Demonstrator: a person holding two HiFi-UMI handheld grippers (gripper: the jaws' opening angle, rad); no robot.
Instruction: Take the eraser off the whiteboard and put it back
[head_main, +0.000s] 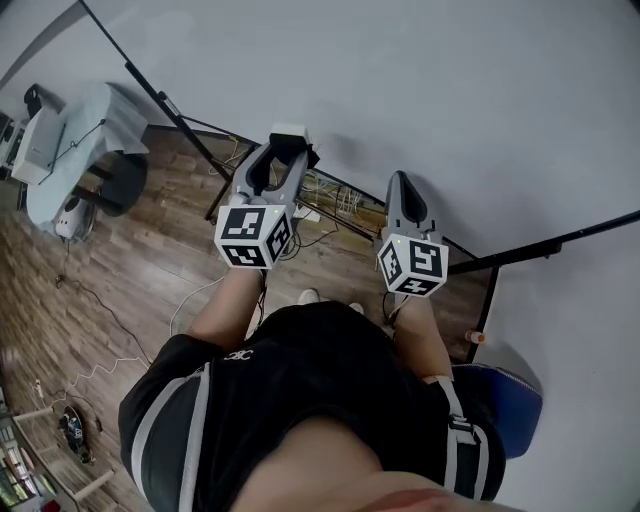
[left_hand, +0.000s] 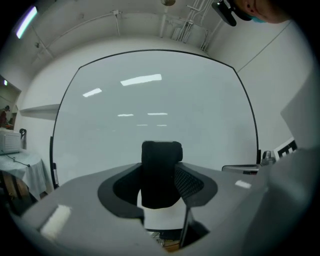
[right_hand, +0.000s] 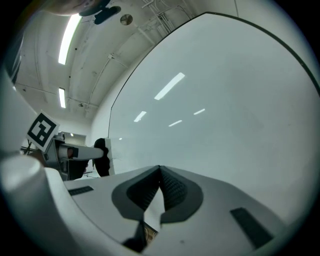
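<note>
Floorboards (head_main: 130, 260) of brown wood fill the left of the head view. A white-draped bench (head_main: 95, 115) stands in the far corner, and loose cables (head_main: 190, 300) trail across the planks.

Next to the right is the left gripper (head_main: 283, 155), pointing level at the whiteboard (head_main: 450, 90), with its marker cube (head_main: 255, 237) nearest the camera. Its jaws are clamped on the eraser (head_main: 291, 132). In the left gripper view the black felt block stands upright between the two pads, pressed on both sides, with a white part showing below the felt. The eraser is held in the air close in front of the lower part of the board — whether it touches the surface cannot be told. The board's pale face, edged by a thin dark frame, fills most of that view and reflects the ceiling lights.

Further right is the right gripper (head_main: 402, 182), beside the left one and also aimed level at the board. Its jaws are together, the ribbed pads meeting tip to tip with nothing between them. In its own view the left gripper and the eraser show at the far left, near the board's left edge.

At the right a black bar (head_main: 560, 240) runs out to the picture's edge — below it lies a rounded blue object (head_main: 515, 395).
</note>
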